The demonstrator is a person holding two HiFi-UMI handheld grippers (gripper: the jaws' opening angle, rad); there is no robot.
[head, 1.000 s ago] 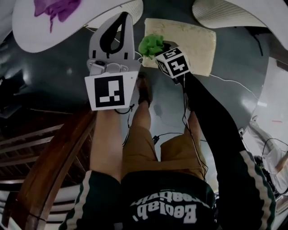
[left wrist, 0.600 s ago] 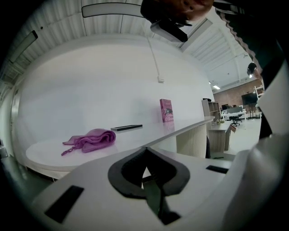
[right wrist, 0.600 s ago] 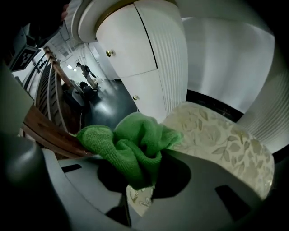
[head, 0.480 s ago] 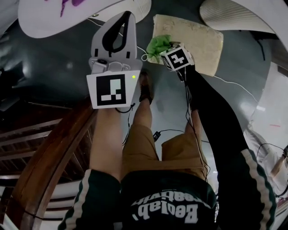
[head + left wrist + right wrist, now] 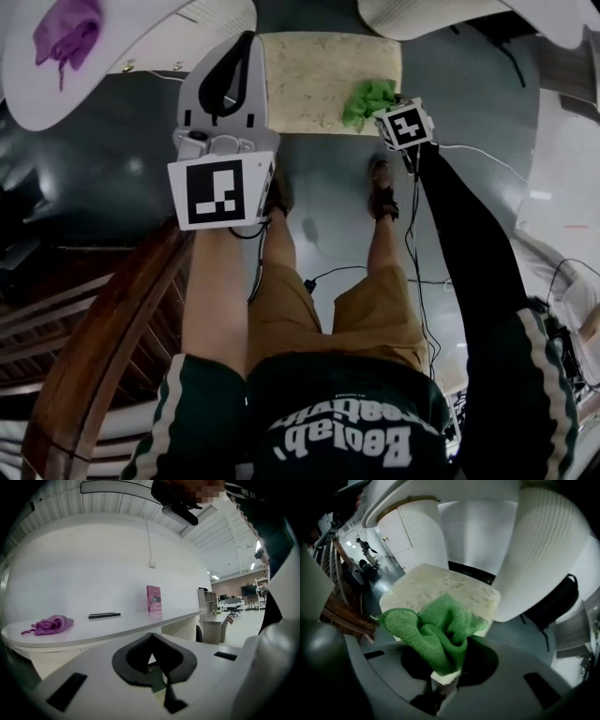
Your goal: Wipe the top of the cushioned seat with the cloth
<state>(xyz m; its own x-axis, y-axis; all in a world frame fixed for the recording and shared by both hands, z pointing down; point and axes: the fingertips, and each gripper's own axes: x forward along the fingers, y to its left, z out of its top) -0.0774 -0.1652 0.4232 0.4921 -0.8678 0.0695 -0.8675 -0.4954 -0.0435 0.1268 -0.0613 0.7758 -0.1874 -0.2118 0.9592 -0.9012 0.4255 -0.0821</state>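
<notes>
Seen from above, a square cushioned seat (image 5: 319, 70) sits at 12 o'clock on a glossy grey floor (image 5: 112, 159). Its top is pale beige, flat and faintly mottled, with soft rounded edges. The right gripper (image 5: 384, 112) reaches in from 2 o'clock. Its jaws are clamped on a crumpled green cloth (image 5: 367, 100) with a fuzzy, looped weave. The cloth bunches over the seat's 4 o'clock corner, and it is unclear whether it presses on the surface. The left gripper (image 5: 247, 42) is smooth grey plastic and is held up at 11 o'clock, beside the seat's left edge. Its dark padded jaws are closed together with nothing between them. A rounded white table (image 5: 28, 94) curves in at 10 o'clock and carries a limp purple cloth (image 5: 66, 33). In the left gripper view, an upright pink book (image 5: 154, 598) and a flat black bar (image 5: 104, 615) also stand on that table. A curved wooden rail (image 5: 103, 347) runs at 8 o'clock.
</notes>
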